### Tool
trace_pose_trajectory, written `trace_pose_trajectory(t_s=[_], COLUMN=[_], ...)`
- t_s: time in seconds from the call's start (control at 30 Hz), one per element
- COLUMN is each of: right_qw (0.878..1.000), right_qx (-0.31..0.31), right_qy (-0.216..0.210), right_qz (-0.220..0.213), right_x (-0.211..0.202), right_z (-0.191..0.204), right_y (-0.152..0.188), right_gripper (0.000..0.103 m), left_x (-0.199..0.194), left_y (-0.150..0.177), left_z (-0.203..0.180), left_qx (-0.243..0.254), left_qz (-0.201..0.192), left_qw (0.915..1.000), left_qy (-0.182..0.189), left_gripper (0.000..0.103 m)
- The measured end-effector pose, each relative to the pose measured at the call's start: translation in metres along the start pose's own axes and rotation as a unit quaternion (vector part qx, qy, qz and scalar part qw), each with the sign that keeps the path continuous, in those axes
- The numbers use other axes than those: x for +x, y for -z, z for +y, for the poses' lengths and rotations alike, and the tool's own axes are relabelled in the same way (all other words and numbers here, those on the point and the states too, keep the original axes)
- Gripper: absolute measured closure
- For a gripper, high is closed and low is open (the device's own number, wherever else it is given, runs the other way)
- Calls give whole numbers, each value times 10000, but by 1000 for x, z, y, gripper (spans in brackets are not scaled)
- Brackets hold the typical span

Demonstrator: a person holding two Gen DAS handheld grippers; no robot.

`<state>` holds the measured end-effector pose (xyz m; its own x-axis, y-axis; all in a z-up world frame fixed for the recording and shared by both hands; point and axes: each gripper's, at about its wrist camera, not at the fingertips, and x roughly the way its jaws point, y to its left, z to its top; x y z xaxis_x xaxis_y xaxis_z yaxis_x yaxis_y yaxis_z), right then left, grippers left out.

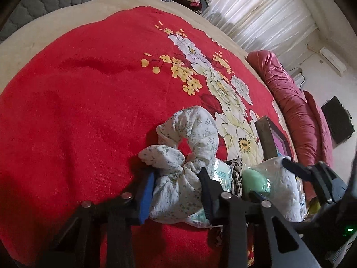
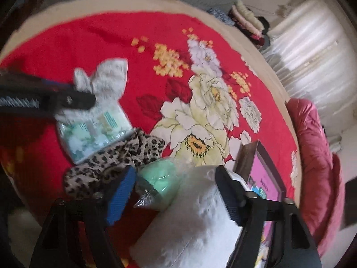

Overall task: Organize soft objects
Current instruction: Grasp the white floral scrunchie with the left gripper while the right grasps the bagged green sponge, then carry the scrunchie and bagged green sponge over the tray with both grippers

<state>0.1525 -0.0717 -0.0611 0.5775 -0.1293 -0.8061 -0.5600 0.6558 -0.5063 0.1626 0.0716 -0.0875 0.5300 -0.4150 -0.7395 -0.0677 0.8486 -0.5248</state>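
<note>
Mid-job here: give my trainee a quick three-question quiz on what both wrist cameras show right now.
1. True or false: the left gripper has its fingers pinched on the floral cloth.
2. What sits between the right gripper fingers? A) leopard-print cloth B) white paper roll C) tissue pack
3. What main colour is the blanket under everything?

Key: 1 true; 2 B; 3 red.

Print in view, none of it legible

We see teal lettering on the tissue pack (image 2: 93, 131) ahead-left of the right tongs, and dark characters on the pink box (image 2: 266, 178) to their right, but both are too blurred to read.
</note>
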Motion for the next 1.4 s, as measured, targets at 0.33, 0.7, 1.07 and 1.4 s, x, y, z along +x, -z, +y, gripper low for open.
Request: trace_pose_trajectory(t_s=[0.33, 0.7, 1.07, 1.4], right_qw=[9981, 9476, 9138, 8798], right_qx=[472, 2692, 3444, 4180], right_qy=[-396, -945, -582, -408], right_qz=[-44, -1435, -2070, -2227], right_x=[11, -55, -100, -115], right_z=[-3, -59, -89, -119], right_y=[5, 44, 86, 150], right_gripper=[63, 63, 62, 62], left_x=[3, -37, -55, -63], left_y=[-4, -3, 16, 61], left_z=[4, -26, -52, -120], left_qx=[-130, 520, 944, 1584], left_qz=[-1, -819, -1051, -840], left_qw=[9995, 9940, 9897, 9823], left_qy=[303, 514, 248, 548], left_gripper=[81, 81, 81, 81])
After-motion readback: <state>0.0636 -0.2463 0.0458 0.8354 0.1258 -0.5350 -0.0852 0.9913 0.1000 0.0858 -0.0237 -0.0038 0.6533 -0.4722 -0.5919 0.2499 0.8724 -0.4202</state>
